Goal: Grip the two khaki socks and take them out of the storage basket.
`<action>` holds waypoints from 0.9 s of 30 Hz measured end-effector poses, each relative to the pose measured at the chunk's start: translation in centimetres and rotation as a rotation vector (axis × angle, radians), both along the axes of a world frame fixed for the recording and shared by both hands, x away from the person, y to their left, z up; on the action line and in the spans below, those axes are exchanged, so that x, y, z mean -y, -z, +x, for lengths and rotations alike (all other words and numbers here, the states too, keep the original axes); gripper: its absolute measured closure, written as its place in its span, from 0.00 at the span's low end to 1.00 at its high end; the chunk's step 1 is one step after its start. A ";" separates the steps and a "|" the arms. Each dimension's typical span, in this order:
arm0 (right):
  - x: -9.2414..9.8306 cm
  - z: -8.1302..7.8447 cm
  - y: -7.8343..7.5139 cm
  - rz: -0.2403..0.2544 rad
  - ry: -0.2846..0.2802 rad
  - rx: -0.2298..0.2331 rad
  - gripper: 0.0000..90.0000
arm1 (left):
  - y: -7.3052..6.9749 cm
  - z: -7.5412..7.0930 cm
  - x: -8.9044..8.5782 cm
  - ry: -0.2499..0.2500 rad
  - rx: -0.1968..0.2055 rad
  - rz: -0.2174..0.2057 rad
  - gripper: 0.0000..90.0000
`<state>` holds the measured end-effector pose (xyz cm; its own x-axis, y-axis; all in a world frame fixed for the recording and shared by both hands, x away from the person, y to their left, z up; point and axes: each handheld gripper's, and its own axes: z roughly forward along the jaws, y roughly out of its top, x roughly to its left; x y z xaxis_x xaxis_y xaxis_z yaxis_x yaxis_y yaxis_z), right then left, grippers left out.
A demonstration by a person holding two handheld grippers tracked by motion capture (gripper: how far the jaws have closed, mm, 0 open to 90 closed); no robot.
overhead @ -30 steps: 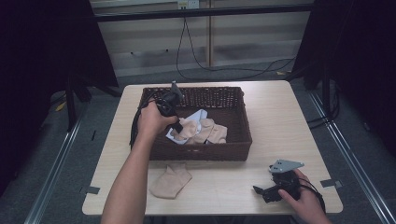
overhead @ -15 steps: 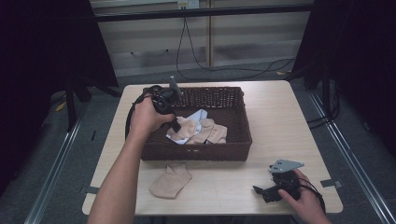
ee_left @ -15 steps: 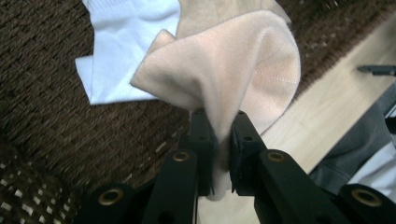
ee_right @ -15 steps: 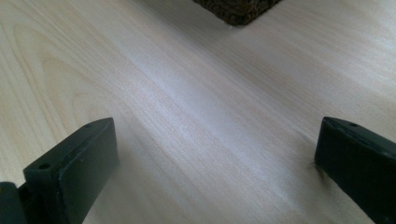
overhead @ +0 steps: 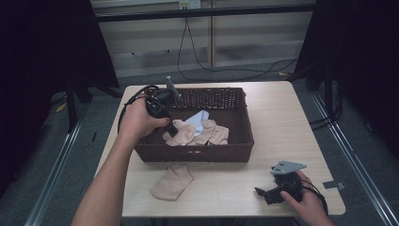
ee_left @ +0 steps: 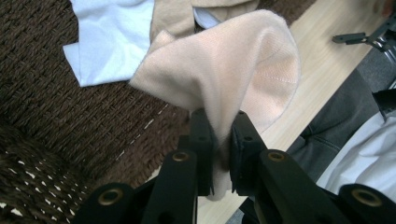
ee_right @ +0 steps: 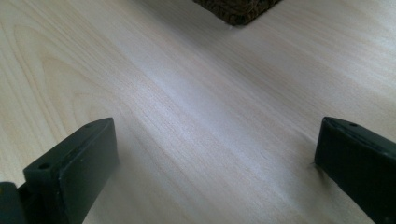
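Note:
A dark wicker basket (overhead: 235, 141) stands mid-table with beige socks (overhead: 212, 133) and a pale blue cloth (overhead: 197, 118) inside. My left gripper (overhead: 175, 132) is over the basket's left side, shut on a beige sock (overhead: 180, 134), which hangs from the jaws. In the left gripper view the same beige sock (ee_left: 233, 74) fans out above the closed jaws, with the pale blue cloth (ee_left: 112, 37) behind it. Another beige sock (overhead: 172, 182) lies flat on the table in front of the basket. My right gripper (overhead: 263, 193) rests open on the table at the front right.
The wooden table (overhead: 282, 122) has bare room on its right side and along the front edge. The right gripper view has a basket corner (ee_right: 236, 10) ahead over bare wood (ee_right: 196, 107). A small tape mark (overhead: 331, 185) sits near the right front corner.
My left hand has pulled back and up toward the basket's left rim, lifting a beige sock off the pile. The right gripper has stayed put.

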<state>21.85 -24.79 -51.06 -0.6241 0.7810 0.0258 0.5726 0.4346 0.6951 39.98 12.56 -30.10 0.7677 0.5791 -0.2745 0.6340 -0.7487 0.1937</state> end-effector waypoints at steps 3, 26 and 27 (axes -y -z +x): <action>0.0 0.0 0.0 0.000 0.000 0.000 0.00 | -0.3 -0.4 -0.3 0.009 0.000 0.000 0.91; 0.0 0.0 0.0 -0.001 -0.001 0.001 0.00 | 0.4 -3.4 -1.3 0.069 0.026 0.001 0.90; 0.0 0.0 0.0 0.000 0.000 0.001 0.00 | 0.5 -3.5 -1.3 0.072 0.029 0.007 0.90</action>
<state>21.85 -24.79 -51.07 -0.6244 0.7807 0.0248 0.5717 0.4351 0.6956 36.46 13.83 -30.59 0.8150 0.5237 -0.2480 0.5726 -0.7936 0.2057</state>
